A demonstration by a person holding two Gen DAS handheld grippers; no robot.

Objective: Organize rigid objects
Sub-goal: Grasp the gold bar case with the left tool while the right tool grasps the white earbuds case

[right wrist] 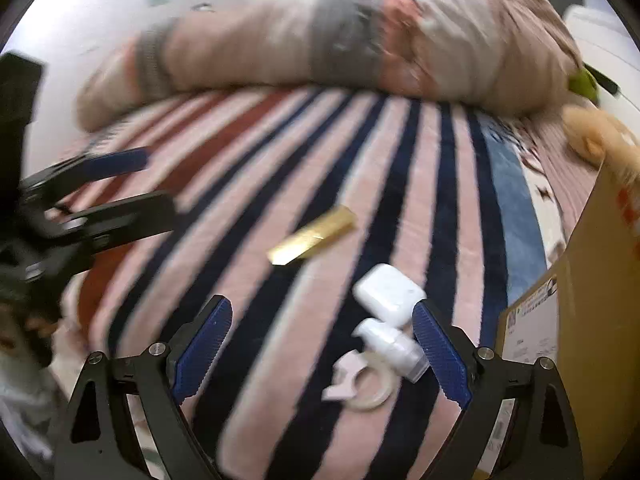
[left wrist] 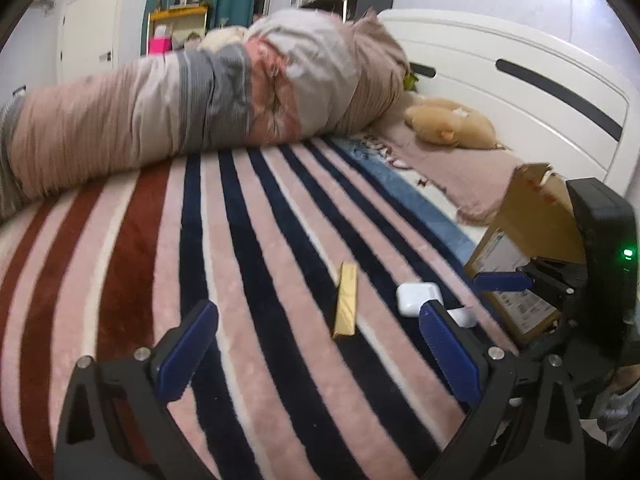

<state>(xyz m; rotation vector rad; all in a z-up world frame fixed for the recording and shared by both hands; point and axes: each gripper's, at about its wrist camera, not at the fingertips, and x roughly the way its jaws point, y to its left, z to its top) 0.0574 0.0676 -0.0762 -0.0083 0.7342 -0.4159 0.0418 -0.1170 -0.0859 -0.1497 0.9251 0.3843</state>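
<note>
Both sets of jaws stand apart, empty. Right gripper [right wrist: 322, 354] hovers over the pump bottle [right wrist: 394, 350], beside the cardboard box [right wrist: 580, 320], presumably for boxing.

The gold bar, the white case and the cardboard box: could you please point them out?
gold bar [left wrist: 346, 299], left wrist view, middle of top face
white case [right wrist: 389, 294], right wrist view, lid centre
cardboard box [right wrist: 592, 320], right wrist view, side wall

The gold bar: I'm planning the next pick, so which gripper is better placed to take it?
Probably left. The gold bar lies straight ahead between the open left gripper fingers. The open right gripper faces the white case and small bottle.
</note>
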